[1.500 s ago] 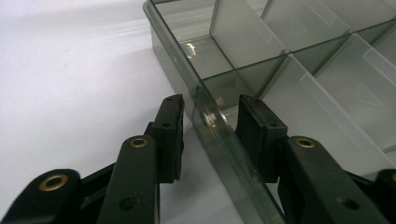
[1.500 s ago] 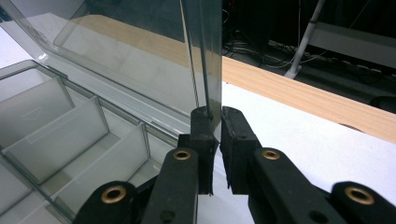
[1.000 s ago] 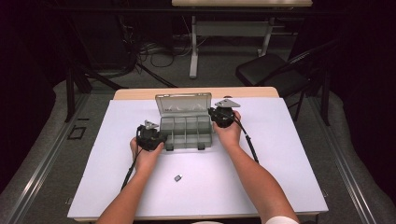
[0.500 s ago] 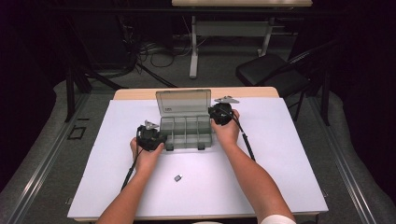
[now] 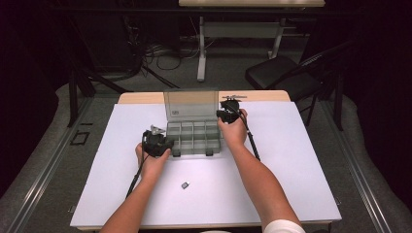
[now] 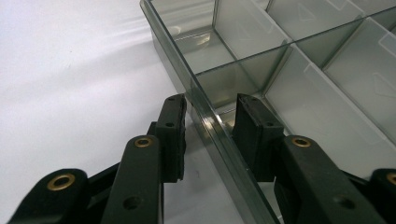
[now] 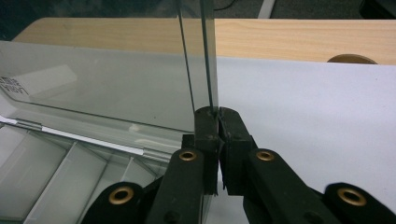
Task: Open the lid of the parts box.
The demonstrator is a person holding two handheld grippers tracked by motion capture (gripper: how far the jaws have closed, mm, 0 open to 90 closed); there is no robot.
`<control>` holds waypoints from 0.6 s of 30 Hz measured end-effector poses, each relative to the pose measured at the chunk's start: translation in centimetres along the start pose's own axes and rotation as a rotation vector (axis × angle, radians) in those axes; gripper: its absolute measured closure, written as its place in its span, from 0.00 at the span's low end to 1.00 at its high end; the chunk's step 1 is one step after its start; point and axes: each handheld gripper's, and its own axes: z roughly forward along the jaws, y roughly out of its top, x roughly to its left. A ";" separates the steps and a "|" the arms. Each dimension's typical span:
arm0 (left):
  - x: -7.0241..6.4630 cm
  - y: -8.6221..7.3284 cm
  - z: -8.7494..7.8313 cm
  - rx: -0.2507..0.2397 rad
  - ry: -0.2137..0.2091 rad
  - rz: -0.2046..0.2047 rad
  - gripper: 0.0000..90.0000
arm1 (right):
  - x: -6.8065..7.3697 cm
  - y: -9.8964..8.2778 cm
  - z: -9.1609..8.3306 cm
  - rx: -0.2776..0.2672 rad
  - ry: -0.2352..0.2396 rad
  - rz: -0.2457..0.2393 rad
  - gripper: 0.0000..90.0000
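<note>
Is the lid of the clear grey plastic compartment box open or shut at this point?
Open. The lid stands about upright behind the compartments, its side edge pinched in the right gripper.

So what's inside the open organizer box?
The organizer box has bare, empty compartments wherever they show. The right gripper and raised lid hide parts of the back row.

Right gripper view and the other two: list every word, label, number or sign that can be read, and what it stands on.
White sticker on the clear smoky plastic lid of the compartment box, right gripper view: dark print, cut off at the frame edge and too blurred to read.
The same sticker in the high view: too small to read.
Small dark square piece on the white table sheet: no readable marking.
Left gripper view: no text.
</note>
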 end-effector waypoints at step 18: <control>0.0 0.0 0.0 0.000 0.000 -0.003 0.71 | -0.3 0.2 0.9 0.008 0.006 0.025 0.98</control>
